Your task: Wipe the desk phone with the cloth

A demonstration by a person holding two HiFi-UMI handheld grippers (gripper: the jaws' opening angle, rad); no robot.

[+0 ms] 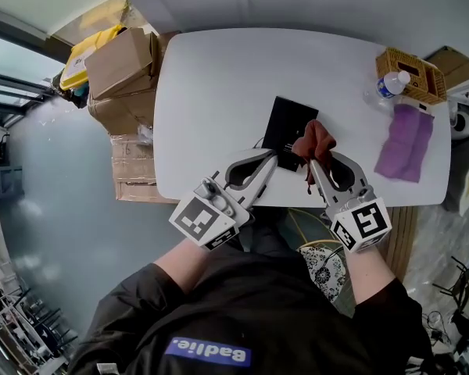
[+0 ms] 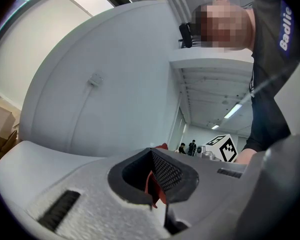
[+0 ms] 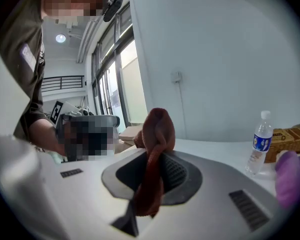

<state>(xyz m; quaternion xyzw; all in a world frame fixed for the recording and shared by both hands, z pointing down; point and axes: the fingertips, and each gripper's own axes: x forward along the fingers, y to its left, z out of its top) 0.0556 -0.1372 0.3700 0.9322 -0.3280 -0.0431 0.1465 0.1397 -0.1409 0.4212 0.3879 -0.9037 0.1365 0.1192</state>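
Right gripper [image 1: 313,162] fingers squeeze the red-brown cloth [image 1: 313,141] over the black desk phone [image 1: 286,122], which lies at 12 o'clock on the white tabletop [image 1: 219,92]. Left gripper [image 1: 270,159] fingers look shut on a thin cloth bit. Best to rub gently, so the phone stays put.

The desk phone [image 1: 288,123] lies on the table [image 1: 211,84], near its front edge. From the phone: cloth [image 1: 314,141] at 4 o'clock, touching; second cloth [image 1: 405,141] at 3; bottle [image 1: 387,87] and basket [image 1: 413,73] at 2; boxes [image 1: 121,61] at 9, off the table.
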